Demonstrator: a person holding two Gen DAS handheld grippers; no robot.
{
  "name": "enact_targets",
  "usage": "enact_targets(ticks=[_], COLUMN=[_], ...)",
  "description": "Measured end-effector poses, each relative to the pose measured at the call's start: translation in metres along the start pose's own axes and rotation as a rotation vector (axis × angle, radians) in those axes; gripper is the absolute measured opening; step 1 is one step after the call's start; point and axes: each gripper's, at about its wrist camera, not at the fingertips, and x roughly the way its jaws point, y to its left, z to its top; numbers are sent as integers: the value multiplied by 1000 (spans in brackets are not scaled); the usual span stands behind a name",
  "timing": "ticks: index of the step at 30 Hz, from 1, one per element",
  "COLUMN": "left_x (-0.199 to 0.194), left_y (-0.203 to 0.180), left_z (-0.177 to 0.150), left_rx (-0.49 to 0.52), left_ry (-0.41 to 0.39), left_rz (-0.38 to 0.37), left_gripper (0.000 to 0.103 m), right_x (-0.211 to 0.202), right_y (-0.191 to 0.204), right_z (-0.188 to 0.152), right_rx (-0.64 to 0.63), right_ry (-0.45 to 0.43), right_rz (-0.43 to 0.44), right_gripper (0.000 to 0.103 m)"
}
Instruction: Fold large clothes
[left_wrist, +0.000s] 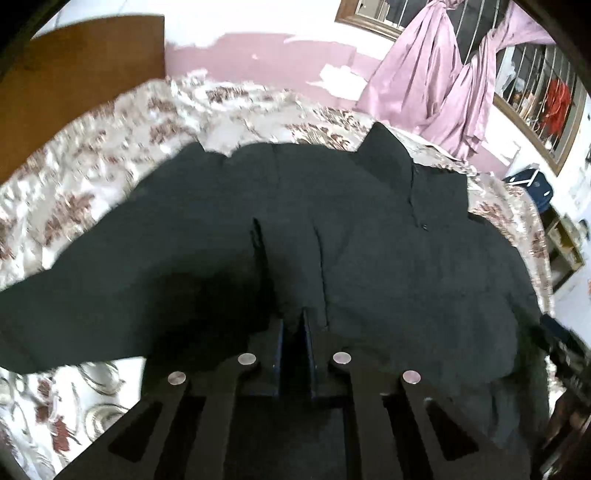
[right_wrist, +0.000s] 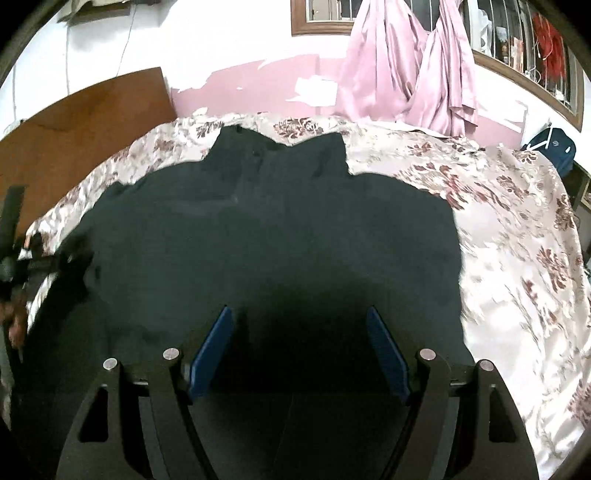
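Note:
A large dark shirt (left_wrist: 369, 240) lies spread on a floral bedspread (left_wrist: 110, 155), its collar toward the far side. In the left wrist view my left gripper (left_wrist: 293, 319) sits low on the shirt. Its fingers are drawn nearly together, pinching a raised ridge of the dark cloth. In the right wrist view the same shirt (right_wrist: 277, 229) fills the middle, collar (right_wrist: 277, 155) at the top. My right gripper (right_wrist: 299, 314) hovers over its near part. Its blue pads (right_wrist: 212, 350) stand wide apart, with nothing gripped between them.
The bedspread (right_wrist: 517, 277) extends to the right of the shirt. A wooden headboard (right_wrist: 74, 129) stands at the left, pink curtains (right_wrist: 406, 74) hang by a barred window at the back, and a blue bag (right_wrist: 554, 147) sits at the far right.

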Motion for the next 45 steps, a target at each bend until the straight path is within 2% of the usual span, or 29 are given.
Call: enact_targets(ticks=[2,5,6,8,9,11,12,13,14,16,17,18,19,24,27,31,37,40,42,44,45], left_x=[5,11,10,8,6,-1,-5,-8,-11,-20,-25,-31,-35,-41,-44,-40,-18,-10,-2,2,3], left_y=[-3,2,4,14,19,34,43,49,59,76,88,100,112,176,220,280,331,340,342,340,339], left_z=[-1,-3,-4,-7,-8,-13,-16,-19,-24,-33,-37,-42,-45,-62,-76,-98,-118,-120,-114,-108,-105], left_rx=[26,29,20,-19,-52,-124,-159,-182,-220,-288,-332,-379,-422,-599,-722,-925,-1141,-1200,-1190,-1172,-1168], left_ry=[6,18,17,7,-4,-23,-29,-31,-34,-51,-65,-79,-83,-36,-14,6,21,16,0,-12,-19], left_rz=[37,42,28,-27,-73,-147,-162,-173,-189,-213,-220,-223,-215,-153,-86,-40,-52,-21,-35,-43,-41], left_gripper=[10,10,11,14,14,15,19,29,35,63,70,82,88,91,93,96,96,96,94,92,81], right_x=[21,71,86,108,115,118,118,116,115,111,111,110,109,108,92,77,83,103,119,121,120], right_y=[11,14,23,32,35,33,33,32,31,30,29,29,30,25,34,56,83,83,85,86,86], right_z=[16,49,47,49,42,35,32,32,31,26,25,22,21,30,34,41,58,56,47,40,40], right_rx=[15,15,4,-19,-25,-8,-6,-5,-4,0,2,4,3,-6,-20,-87,-120,-92,-84,-96,-101], right_ry=[13,61,101,148,140,108,96,85,76,51,41,32,27,19,-34,-80,-71,-13,41,24,20], right_rz=[17,37,41,-3,-27,-27,-22,-19,-18,-15,-17,-22,-29,-70,-108,-63,6,9,2,-2,-5], right_gripper=[70,70,70,78,83,86,86,87,87,90,91,92,94,96,96,96,96,98,101,101,101])
